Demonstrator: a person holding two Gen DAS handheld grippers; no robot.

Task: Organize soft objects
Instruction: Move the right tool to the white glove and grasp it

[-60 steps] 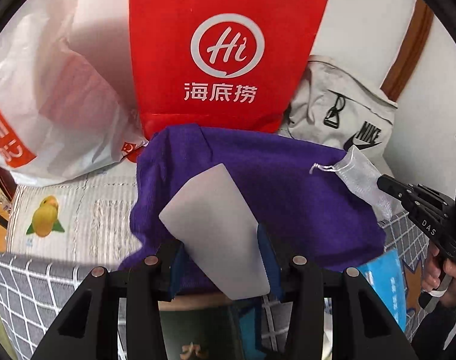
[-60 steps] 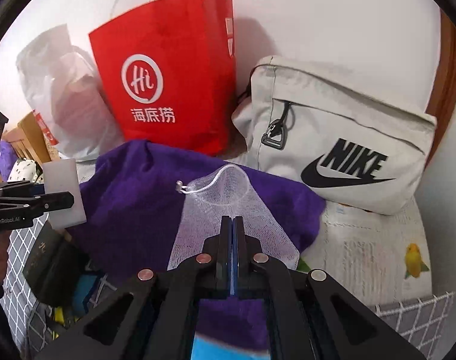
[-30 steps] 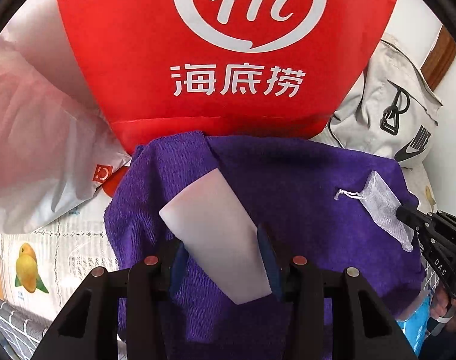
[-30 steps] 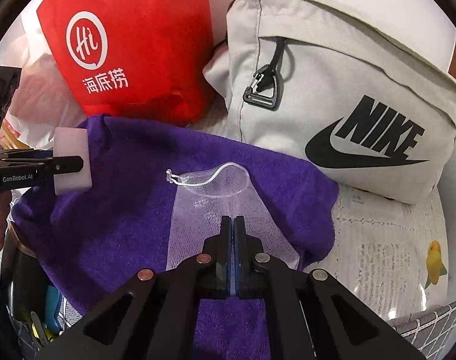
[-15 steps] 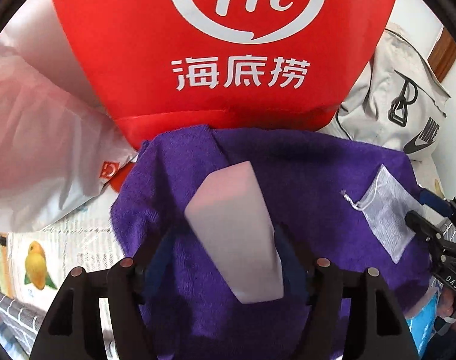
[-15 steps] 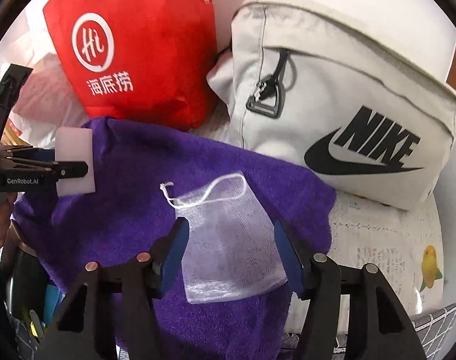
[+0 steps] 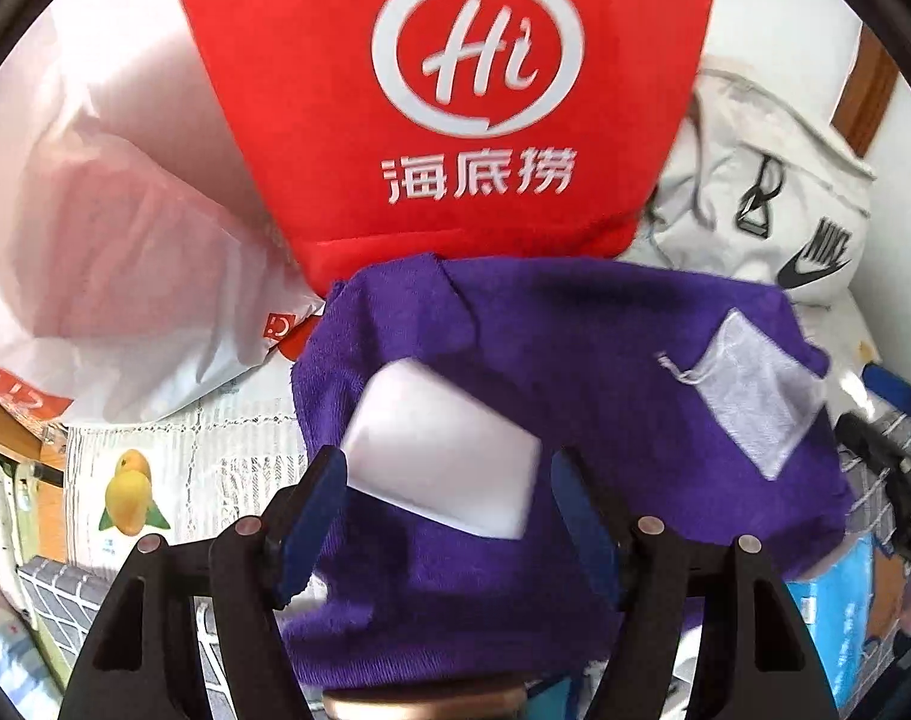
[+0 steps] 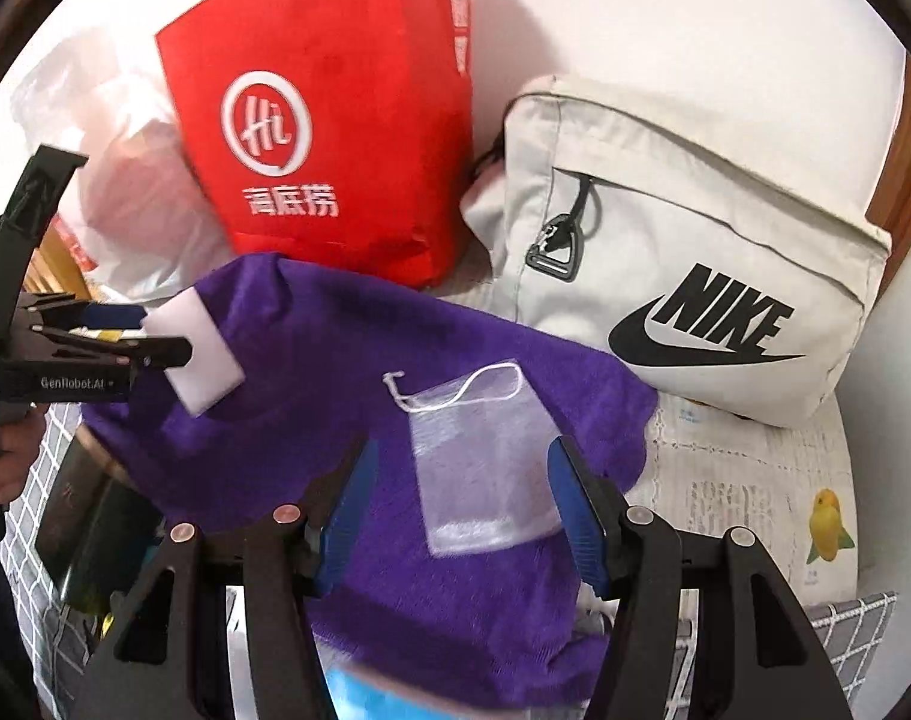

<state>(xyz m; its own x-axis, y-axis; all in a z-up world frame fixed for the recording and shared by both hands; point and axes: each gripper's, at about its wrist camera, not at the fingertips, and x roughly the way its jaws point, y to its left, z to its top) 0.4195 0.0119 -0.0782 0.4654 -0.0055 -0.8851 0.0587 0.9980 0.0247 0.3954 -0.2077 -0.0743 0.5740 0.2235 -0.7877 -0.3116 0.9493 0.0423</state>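
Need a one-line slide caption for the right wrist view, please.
Right claw open over a mesh drawstring pouch lying on the purple towel, white sponge at left.

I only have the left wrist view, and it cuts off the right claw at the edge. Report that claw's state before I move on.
Observer: The right claw is open, with its fingers spread on either side of the mesh pouch and not gripping it.
Operator: Tell me how the pouch lies.
Observer: It lies flat on the purple towel, with its drawstring end pointing away from the claw.
Operator: Check the white sponge from that side.
Observer: In the right wrist view, the white sponge sits slanted at the tips of the left claw, near the towel's edge. I cannot tell whether a finger touches it.
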